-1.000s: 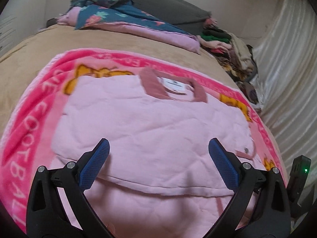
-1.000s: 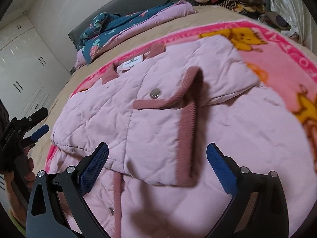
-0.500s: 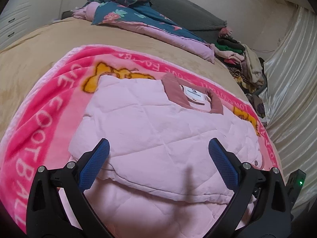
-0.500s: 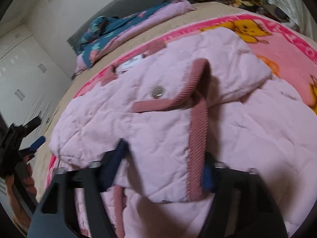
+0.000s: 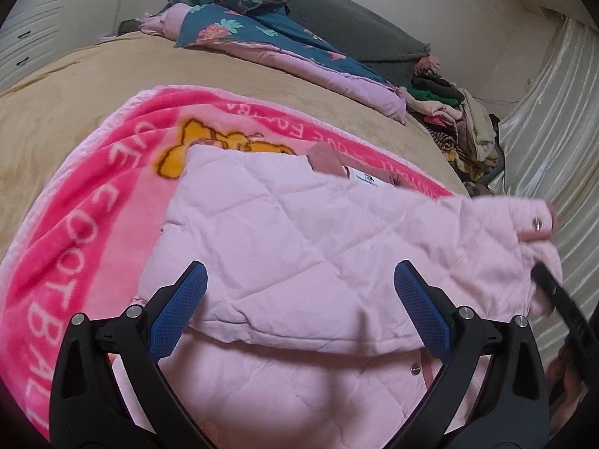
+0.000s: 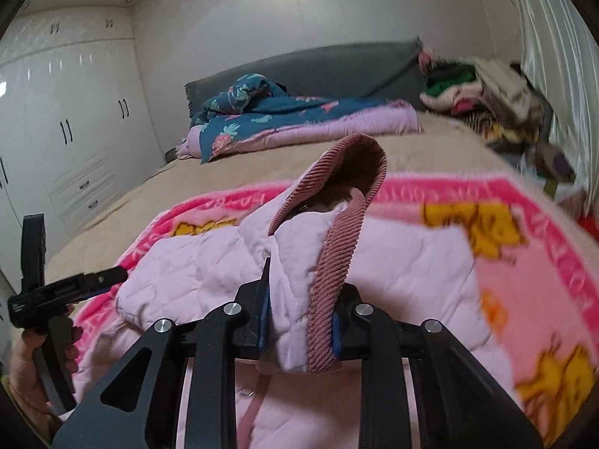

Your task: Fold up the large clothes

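My right claw (image 6: 299,331) has just been closing, and its blue pads now pinch a bunched fold of the pale pink quilted jacket (image 5: 318,239) at its ribbed rose trim (image 6: 338,262), with that edge raised off the rest of the garment. My left claw (image 5: 299,310) hangs above the jacket's near side with its jaws spread wide and nothing between them. The jacket lies on a bright pink cartoon blanket (image 5: 75,232), spread over the tan bed (image 5: 75,93). A blue floral quilt (image 6: 284,116) is heaped near the grey headboard (image 6: 318,65).
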Tool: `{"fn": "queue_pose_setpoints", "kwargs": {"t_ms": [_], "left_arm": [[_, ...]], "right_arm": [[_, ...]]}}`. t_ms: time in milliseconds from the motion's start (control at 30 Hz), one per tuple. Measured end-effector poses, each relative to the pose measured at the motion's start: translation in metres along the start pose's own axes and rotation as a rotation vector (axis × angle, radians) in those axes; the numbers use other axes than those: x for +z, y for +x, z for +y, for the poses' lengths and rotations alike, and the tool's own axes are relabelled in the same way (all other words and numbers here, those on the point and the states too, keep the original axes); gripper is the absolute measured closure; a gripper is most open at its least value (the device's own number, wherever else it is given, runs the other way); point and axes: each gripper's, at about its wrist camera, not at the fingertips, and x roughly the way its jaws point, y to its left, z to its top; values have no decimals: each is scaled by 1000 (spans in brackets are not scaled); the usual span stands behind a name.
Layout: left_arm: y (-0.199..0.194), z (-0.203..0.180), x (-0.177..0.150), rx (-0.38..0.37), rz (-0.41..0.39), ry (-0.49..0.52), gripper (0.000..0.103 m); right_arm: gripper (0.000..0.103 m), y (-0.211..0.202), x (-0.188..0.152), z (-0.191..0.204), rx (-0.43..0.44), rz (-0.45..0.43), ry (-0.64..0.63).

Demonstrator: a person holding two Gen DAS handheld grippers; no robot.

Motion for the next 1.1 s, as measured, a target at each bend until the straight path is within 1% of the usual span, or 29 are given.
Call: {"fn": "queue_pose_setpoints", "kwargs": {"t_ms": [167,300,367,467,567,600,633,667,700,733,767,800,833,867,967,1033,1067,1100], "left_arm": [[8,-8,-4,2,20,30,10],[14,-16,-7,13,25,60,10],[19,-22,-10,7,36,75,10],[27,-30,-14,21,44,115,10],[30,-39,-18,24,42,154,10],[30,-41,-19,22,40,165,10],[31,-43,-19,21,38,170,13],[31,-44,-20,19,38,177,19],[32,-46,-21,18,39,189,22],[33,-48,-22,20,40,197,27],[33,-50,-23,23,40,208,33],[34,-51,-23,27,40,222,38],[35,-52,-24,28,40,229,45],[36,-52,-24,28,41,231,48],[39,-48,-25,17,42,213,48],[45,-47,-28,28,61,219,48],[47,-46,-30,31,69,219,48],[51,-44,-31,37,86,210,48]], "right_arm": [[81,16,1,-12,-34,24,10],[81,30,-13,-17,-50,61,38],[81,37,-21,-22,-63,84,51],[80,43,-29,-26,-73,109,71],[78,48,-36,-29,-82,139,84],[74,50,-38,-30,-90,148,86],[71,50,-39,-30,-99,156,89],[69,51,-41,-30,-104,164,90],[67,52,-43,-31,-113,169,90],[57,51,-43,-31,-120,168,92],[51,50,-44,-32,-130,164,95],[42,48,-44,-33,-137,159,98],[36,45,-44,-34,-148,150,105],[34,43,-44,-35,-157,142,111],[33,38,-43,-33,-173,130,88],[32,36,-42,-26,-174,130,55],[31,36,-42,-21,-167,131,37],[27,36,-42,-17,-159,136,23]]}}
